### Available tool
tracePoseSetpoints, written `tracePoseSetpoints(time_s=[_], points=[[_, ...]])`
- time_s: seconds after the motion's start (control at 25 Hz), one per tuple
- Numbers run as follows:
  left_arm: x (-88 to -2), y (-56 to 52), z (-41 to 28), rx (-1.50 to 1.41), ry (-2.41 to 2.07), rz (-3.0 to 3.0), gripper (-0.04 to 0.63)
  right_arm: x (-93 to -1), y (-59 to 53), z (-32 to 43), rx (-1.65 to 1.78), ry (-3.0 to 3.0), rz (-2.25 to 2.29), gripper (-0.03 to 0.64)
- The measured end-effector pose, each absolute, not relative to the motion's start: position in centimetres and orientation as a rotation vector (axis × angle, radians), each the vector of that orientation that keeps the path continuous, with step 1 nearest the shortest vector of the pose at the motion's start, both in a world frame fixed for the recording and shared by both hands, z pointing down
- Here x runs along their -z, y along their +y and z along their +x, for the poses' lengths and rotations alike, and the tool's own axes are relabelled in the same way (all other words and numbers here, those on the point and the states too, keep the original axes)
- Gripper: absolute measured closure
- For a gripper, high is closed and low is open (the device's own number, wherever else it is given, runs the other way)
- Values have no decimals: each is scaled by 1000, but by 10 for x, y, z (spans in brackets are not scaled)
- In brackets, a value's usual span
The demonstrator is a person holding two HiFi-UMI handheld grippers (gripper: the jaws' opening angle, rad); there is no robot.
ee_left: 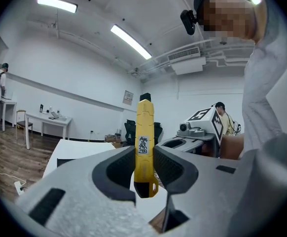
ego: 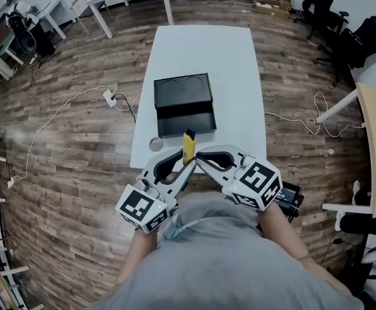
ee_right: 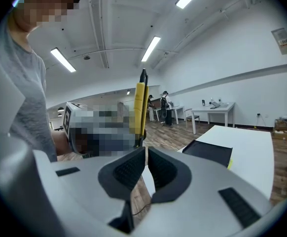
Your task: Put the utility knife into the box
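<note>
Left gripper: clamped on the utility knife. Both jaw pads press the yellow body low down, near its butt end, and most of its length stands clear above the jaws.

Right gripper: jaws drawn together with only a sliver of gap and nothing between them. In its own view the knife rises just past the left jaw tip, beside it and not in it. We cannot tell whether they touch.

Head view: the two grippers meet at centre frame, below the near edge of the white table, with the knife between their tips. The black box sits on the table directly up-frame of the knife, near but apart from it. Its lower part looks to us like an open tray, with the lid behind.

Key relation: the knife's long axis runs up-frame, pointing at the box, while the box's longer side runs left to right. We judge the knife lies crosswise to the tray.

Both grippers are about equally near the box, and the left one carries the load. We judge the next move to be a short forward carry by the left, probably with a turn to lay the knife along the tray.
</note>
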State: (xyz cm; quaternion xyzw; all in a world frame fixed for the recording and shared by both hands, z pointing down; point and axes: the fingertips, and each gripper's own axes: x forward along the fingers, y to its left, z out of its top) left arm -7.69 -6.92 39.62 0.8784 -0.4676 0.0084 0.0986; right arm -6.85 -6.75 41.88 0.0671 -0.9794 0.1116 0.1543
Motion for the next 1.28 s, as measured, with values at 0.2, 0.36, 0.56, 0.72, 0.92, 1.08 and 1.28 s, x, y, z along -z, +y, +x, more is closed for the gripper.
tracePoseSetpoints(time_s=[0.2,0.36,0.56,0.72,0.92,1.08,1.28], points=[[-403,-70,-79,-11,-1377,2575,472,-431,-69,-76,-323,-2769,165,586],[-410,-72,-81,-32,-1359,2578,472,-438,-73,-81,-310,-2749,173,586],[-410,-79,-106,-33,-1305,2584,472,-435,-81,-106,-338,-2761,238,586],[-412,-87,-119,-54,-1267,2595,472,-438,-88,-119,-356,-2759,276,586],[-423,-100,-127,-149,-1223,2617,472,-443,-101,-119,-383,-2764,370,586],[-438,-120,-134,-255,-1211,2621,472,-442,-114,-107,-406,-2769,444,586],[-470,-146,-140,-421,-1174,2606,472,-444,-122,-100,-433,-2768,496,585]])
